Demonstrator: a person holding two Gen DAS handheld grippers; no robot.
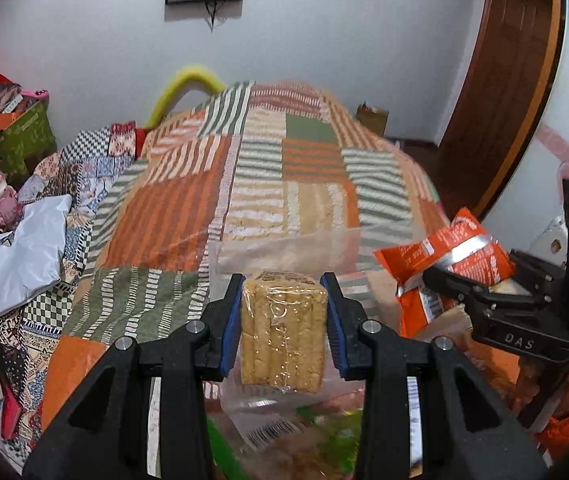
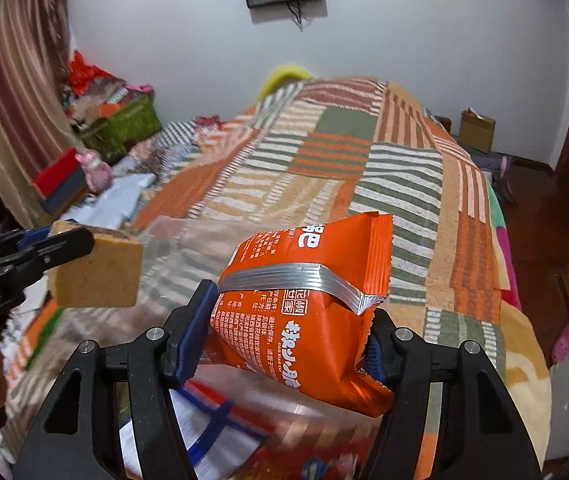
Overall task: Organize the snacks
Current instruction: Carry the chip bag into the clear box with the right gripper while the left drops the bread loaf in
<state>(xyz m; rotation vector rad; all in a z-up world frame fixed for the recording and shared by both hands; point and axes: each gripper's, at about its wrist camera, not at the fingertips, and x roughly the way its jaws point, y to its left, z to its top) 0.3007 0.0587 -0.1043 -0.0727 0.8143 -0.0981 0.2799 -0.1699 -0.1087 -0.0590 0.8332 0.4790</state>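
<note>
Left gripper (image 1: pixel 284 320), lower centre of its view: blue-padded fingers (image 1: pixel 230 320) clamped on both sides of a clear-wrapped biscuit block (image 1: pixel 282 340), held above the patchwork bed (image 1: pixel 188 208); right gripper (image 2: pixel 284 344): fingers (image 2: pixel 190 340) closed on an orange snack packet (image 2: pixel 304 312), its top projecting beyond them, right of the block.

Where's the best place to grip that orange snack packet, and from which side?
Grip the orange packet across its puffy middle, from the end nearest the right gripper, as now. The pads squeeze its two broad faces; the crimped end seams are thin, slippery foil.
</note>
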